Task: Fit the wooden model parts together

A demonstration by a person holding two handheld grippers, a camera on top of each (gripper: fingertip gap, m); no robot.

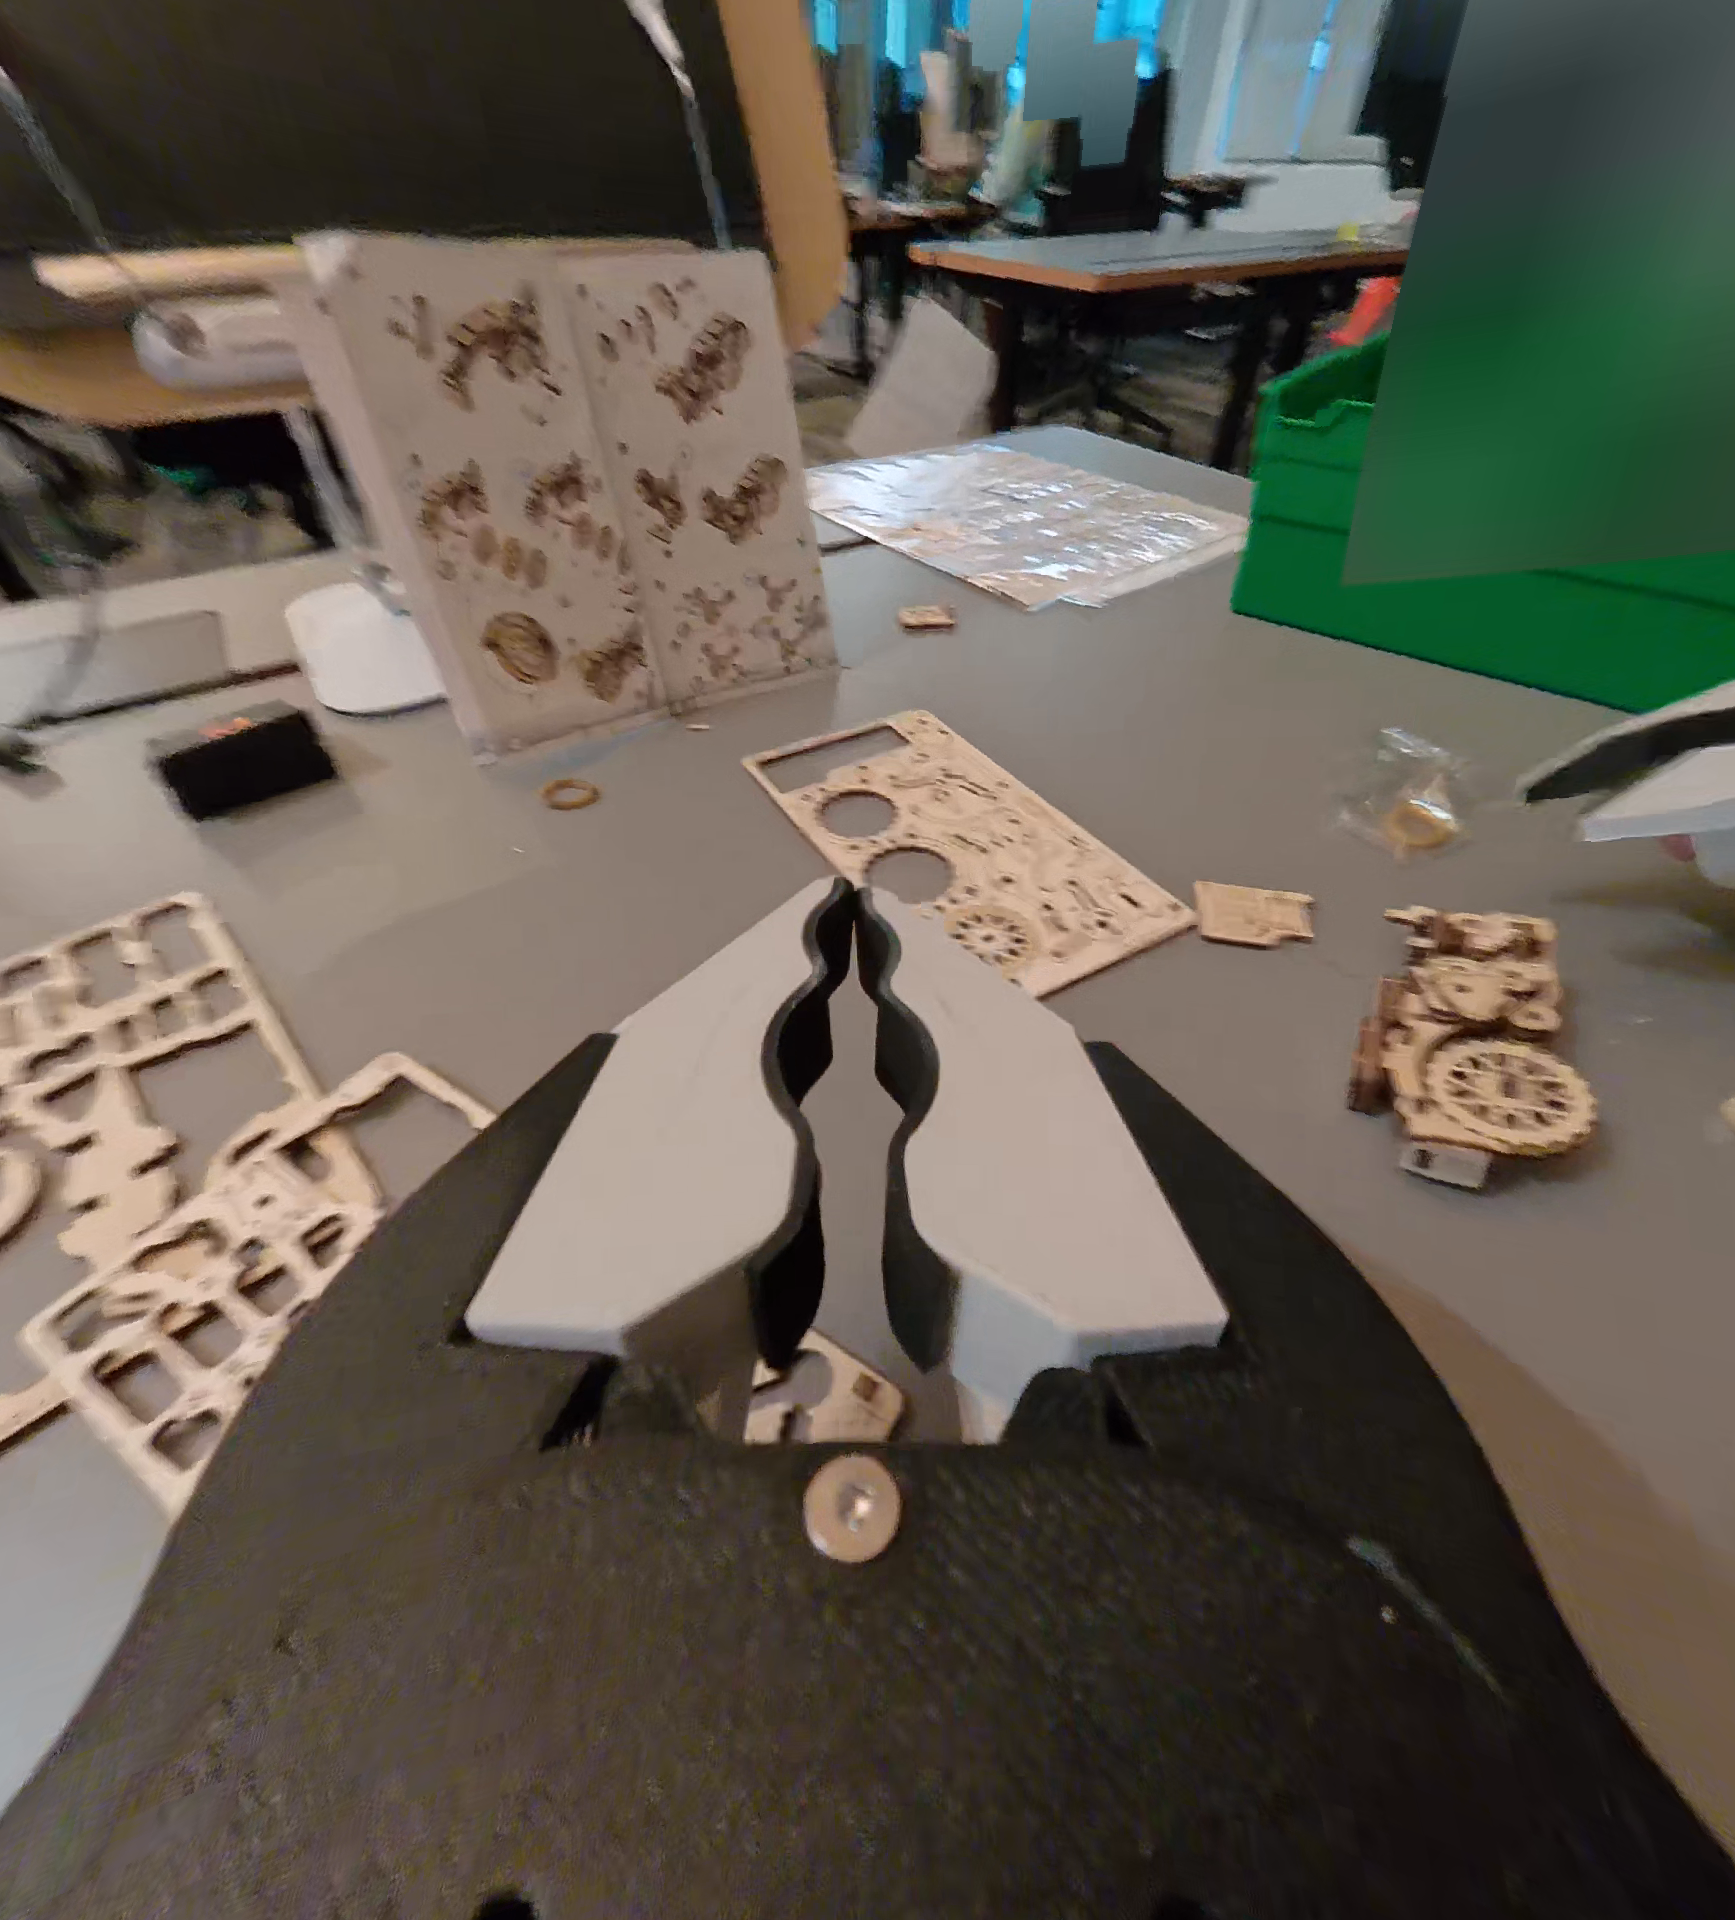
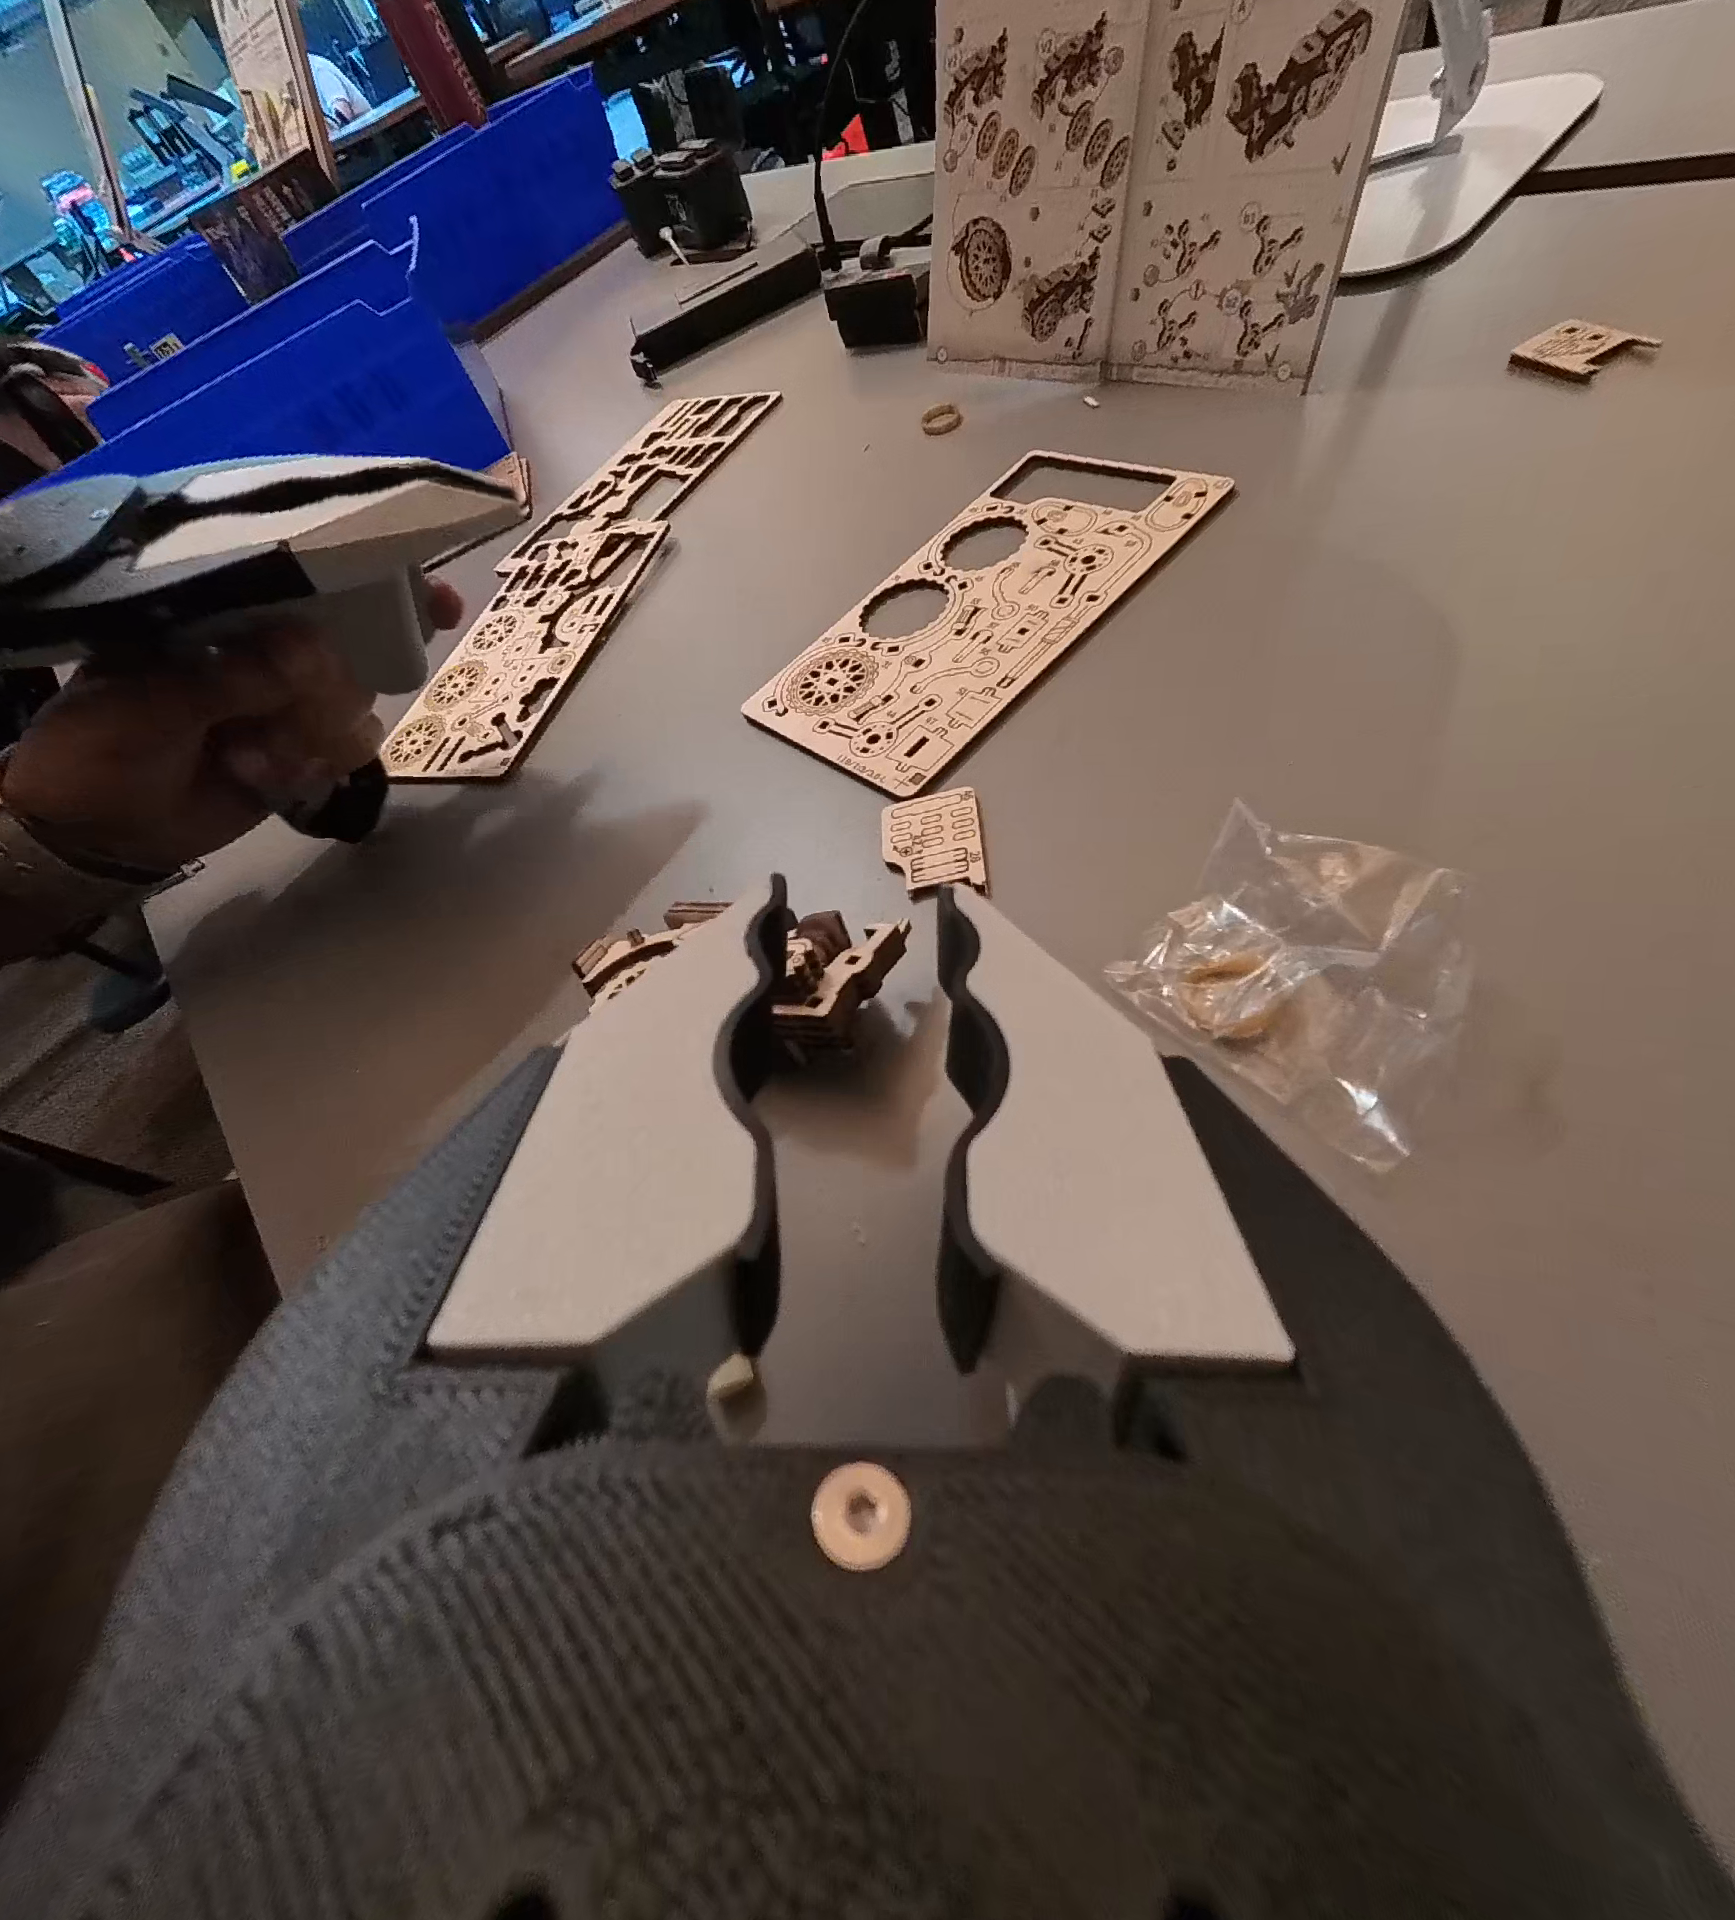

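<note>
Wooden model (image 2: 821, 987) is lying between the spread fingers of the right gripper (image 2: 858, 914), so clamping unevenly risks cracking it, while the left gripper (image 1: 855, 904) is hovering clenched and empty.

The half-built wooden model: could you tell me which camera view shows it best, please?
The left wrist view: the half-built wooden model lies in full sight on the table, wheel visible. In the right wrist view the open right gripper hides most of it.

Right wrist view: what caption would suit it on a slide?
Open right gripper poised over a part-built wooden model on the grey table, beside a clear plastic bag and laser-cut sheet.
</note>
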